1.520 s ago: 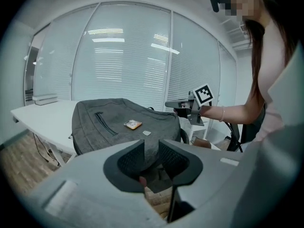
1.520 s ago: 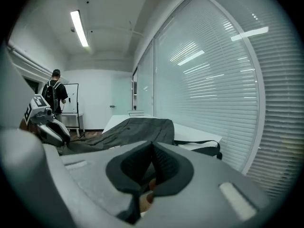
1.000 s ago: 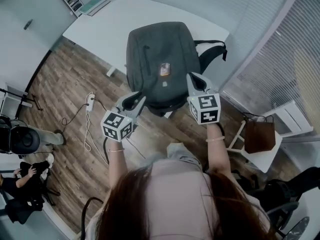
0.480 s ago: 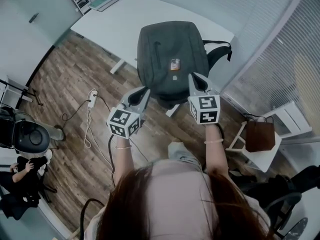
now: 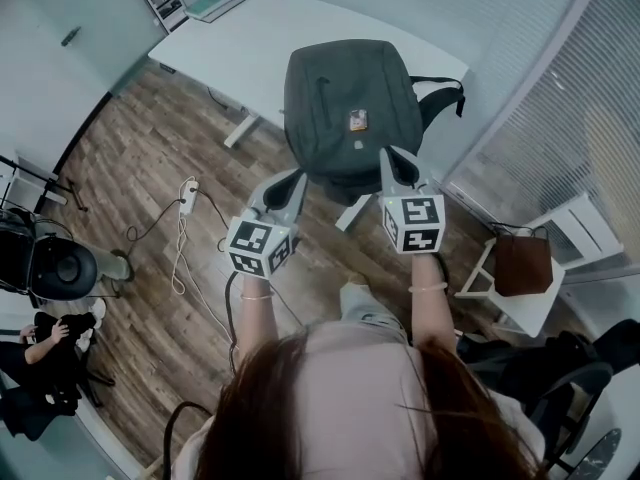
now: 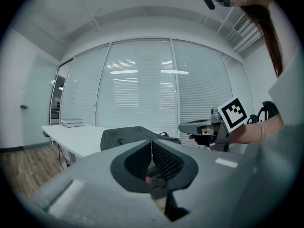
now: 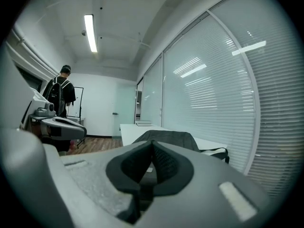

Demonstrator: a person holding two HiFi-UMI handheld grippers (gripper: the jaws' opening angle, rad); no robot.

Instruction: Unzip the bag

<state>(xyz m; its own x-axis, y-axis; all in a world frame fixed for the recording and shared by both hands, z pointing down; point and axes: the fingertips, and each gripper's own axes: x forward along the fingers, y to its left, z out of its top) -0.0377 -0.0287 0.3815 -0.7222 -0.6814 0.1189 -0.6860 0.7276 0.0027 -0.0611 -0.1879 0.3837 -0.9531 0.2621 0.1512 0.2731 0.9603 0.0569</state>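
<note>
One grey fabric bag (image 5: 345, 98) (rounded top) rests on smooth white table (image 5: 250, 43).

The head view looks steeply down from above the person, well over the dark grey fabric backpack (image 5: 348, 108) on the long white table (image 5: 245, 38); the left gripper view looks nearly level across that table toward the blind-covered glass wall (image 6: 137, 89), with the backpack near; the right gripper view faces along the table, the glass at its right; all three share backpack and table.
</note>
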